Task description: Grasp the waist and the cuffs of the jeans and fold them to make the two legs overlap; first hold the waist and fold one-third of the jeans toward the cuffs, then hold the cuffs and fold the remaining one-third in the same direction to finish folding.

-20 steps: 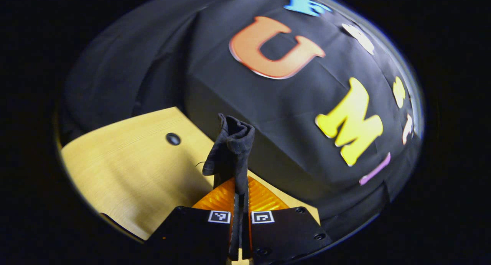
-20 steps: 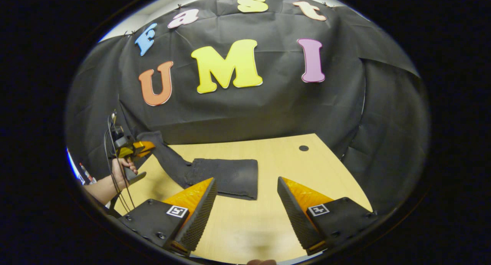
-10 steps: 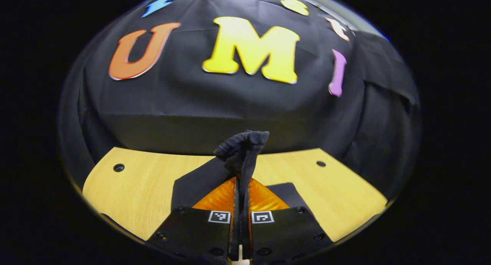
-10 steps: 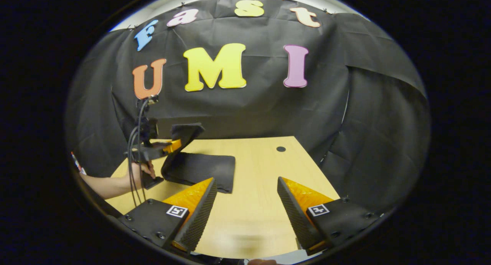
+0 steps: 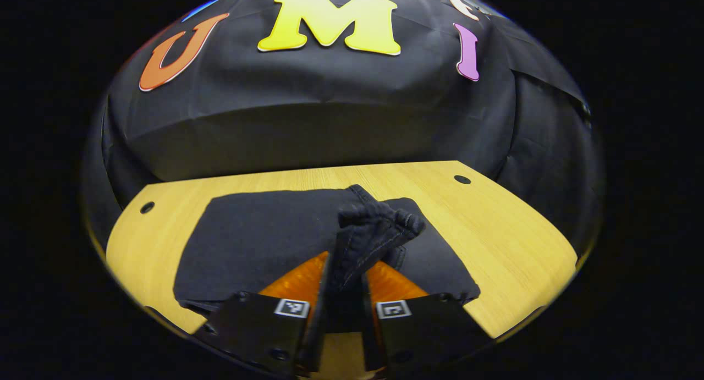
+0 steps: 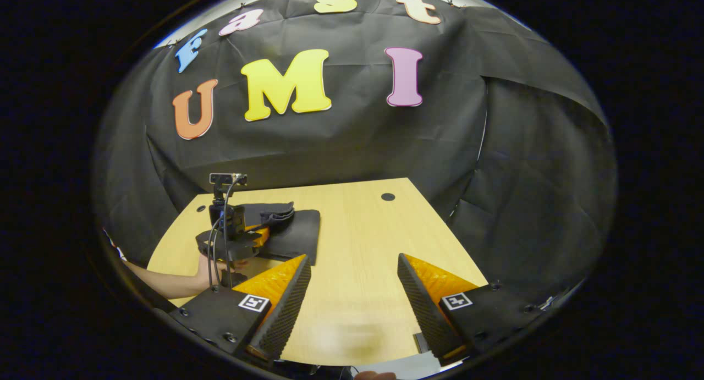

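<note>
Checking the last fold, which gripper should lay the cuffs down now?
Left. The left gripper already pinches the cuffs above the folded jeans; the right gripper is open, off to the side.

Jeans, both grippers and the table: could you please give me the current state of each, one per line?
jeans: dark, folded flat on the table, one bunched end raised between the left gripper's fingers.
left gripper: shut on the jeans' bunched end, low over the folded stack.
right gripper: open, holding nothing, apart from the jeans.
table: light wood, bearing the jeans near its far left side.
</note>
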Motion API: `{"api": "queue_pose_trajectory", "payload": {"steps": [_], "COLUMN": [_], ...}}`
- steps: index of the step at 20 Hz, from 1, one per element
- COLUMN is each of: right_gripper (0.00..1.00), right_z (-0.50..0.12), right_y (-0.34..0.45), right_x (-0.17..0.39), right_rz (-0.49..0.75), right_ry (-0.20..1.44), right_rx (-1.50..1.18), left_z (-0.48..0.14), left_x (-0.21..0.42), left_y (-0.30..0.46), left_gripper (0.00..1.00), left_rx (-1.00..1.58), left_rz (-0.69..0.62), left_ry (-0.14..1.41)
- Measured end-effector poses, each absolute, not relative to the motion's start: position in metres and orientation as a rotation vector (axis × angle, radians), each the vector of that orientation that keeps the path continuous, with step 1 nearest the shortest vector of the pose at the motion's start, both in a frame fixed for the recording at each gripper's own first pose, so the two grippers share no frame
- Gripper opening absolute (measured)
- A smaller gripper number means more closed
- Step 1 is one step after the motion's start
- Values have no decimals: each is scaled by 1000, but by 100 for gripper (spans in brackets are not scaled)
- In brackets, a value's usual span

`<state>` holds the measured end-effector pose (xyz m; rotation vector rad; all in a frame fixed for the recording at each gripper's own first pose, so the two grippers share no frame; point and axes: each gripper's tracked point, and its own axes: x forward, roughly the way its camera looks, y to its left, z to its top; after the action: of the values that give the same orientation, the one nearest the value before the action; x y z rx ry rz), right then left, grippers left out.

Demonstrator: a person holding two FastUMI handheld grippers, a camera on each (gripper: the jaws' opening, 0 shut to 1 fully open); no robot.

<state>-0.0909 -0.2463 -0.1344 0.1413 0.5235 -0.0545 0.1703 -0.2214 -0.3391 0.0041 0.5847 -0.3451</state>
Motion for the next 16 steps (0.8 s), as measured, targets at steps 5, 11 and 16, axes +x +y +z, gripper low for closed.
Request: {"api": "queue_pose_trajectory", "payload": {"steps": [5,11,16], "right_gripper": [94,93,98], "right_z": [-132,-108,-56], "right_y": [-241,-212,-162], "right_x": [-73,-42,-2], "right_rz": [-33,24,104], "right_ry": [515,449,323], "right_rx": [165,120,83], "left_z": [-324,-266,-156], "left_x": [155,141,136], "left_y": [-230,-198,-138], "left_gripper": [89,99,99], "left_rx": [-23,-51,-67], "left_rz": [-363,-303,-210], "left_ry": [603,555,421]}}
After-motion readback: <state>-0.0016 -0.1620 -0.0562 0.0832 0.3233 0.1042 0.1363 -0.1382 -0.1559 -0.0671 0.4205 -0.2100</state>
